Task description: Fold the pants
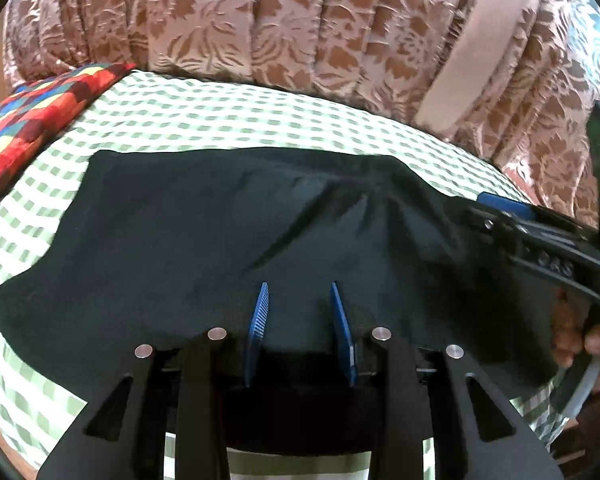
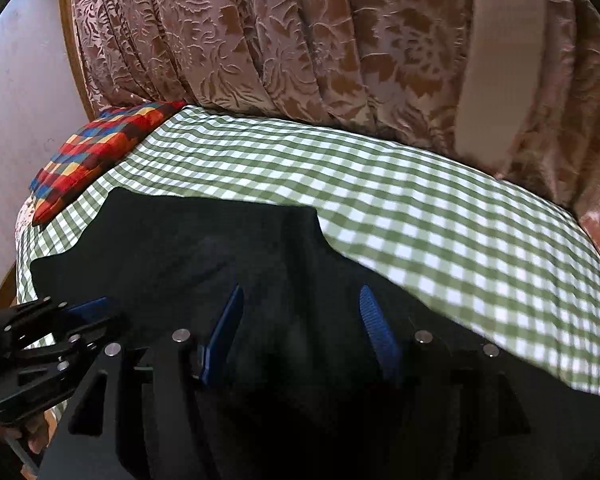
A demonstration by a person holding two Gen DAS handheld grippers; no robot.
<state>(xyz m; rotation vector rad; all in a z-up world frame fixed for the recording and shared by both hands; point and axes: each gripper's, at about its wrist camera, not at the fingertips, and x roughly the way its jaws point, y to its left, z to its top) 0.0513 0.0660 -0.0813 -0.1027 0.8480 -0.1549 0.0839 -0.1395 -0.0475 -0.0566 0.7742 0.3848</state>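
Your black pants [image 1: 235,240] lie spread across the green-and-white checked sheet [image 1: 219,116] of the bed, reaching from near the left edge across to the near edge where both your tools are, with a band of bare checks between the cloth and the far edge. Your left gripper [image 1: 298,312] hovers low over the near part of the pants, its blue fingers [image 1: 258,320] parted with only dark cloth showing between them, so it is released and grips nothing. Your right gripper [image 2: 300,320] is likewise spread wide over the pants near the near edge, its blue pads [image 2: 374,328] well apart (whether they touch the fabric below is not clear from either view). In the left wrist view that right gripper [image 1: 500,210] comes in from the right side, its tip over a bunch of wrinkles in the cloth, and your right hand [image 1: 580,340] shows on its handle. A patchwork cushion [image 2: 99,148] in red, blue and yellow sits at the far left corner of the bed, apart from the pants. Behind the far edge hangs a brown floral curtain [image 2: 300,32] with a pale tie-back band [image 2: 496,60] across it
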